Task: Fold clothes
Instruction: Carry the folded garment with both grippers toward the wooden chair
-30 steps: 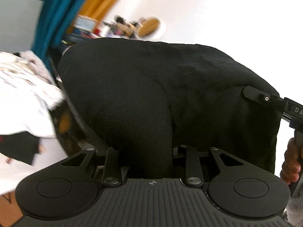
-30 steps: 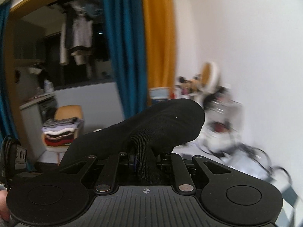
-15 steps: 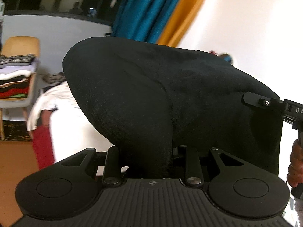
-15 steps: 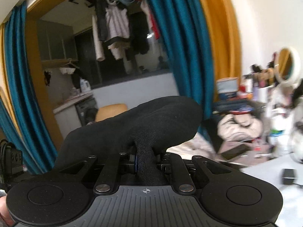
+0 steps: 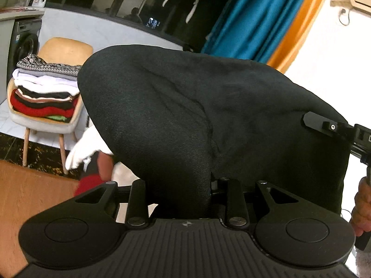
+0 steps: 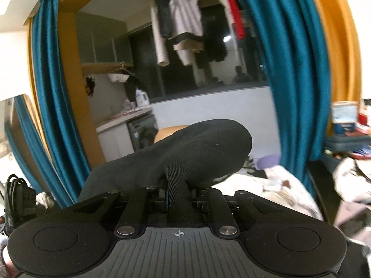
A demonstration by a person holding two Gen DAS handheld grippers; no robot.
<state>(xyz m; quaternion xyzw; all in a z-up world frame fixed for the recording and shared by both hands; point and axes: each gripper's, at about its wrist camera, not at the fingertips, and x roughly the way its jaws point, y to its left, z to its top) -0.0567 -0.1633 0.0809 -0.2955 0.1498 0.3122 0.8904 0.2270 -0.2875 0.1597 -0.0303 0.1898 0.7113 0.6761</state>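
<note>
A black garment (image 5: 208,115) is held up in the air, folded into a thick bundle that fills the left wrist view. My left gripper (image 5: 183,185) is shut on a wide fold of it; the fingertips are buried in the cloth. At the right edge of that view the other gripper (image 5: 324,125) reaches into the same cloth, with a hand (image 5: 361,203) on its handle. In the right wrist view the black garment (image 6: 185,153) bulges over my right gripper (image 6: 178,192), which is shut on a narrow pinch of it.
A chair (image 5: 67,48) at the left carries a stack of folded clothes (image 5: 44,92). White and red laundry (image 5: 85,153) lies below the garment. Teal and orange curtains (image 6: 296,69) frame a balcony with hanging clothes (image 6: 180,18). A cluttered bed (image 6: 273,185) lies to the right.
Both grippers have swung sideways with the black garment still held; the background has passed from the white wall and cluttered shelf to the curtains, balcony and the chair with folded clothes.
</note>
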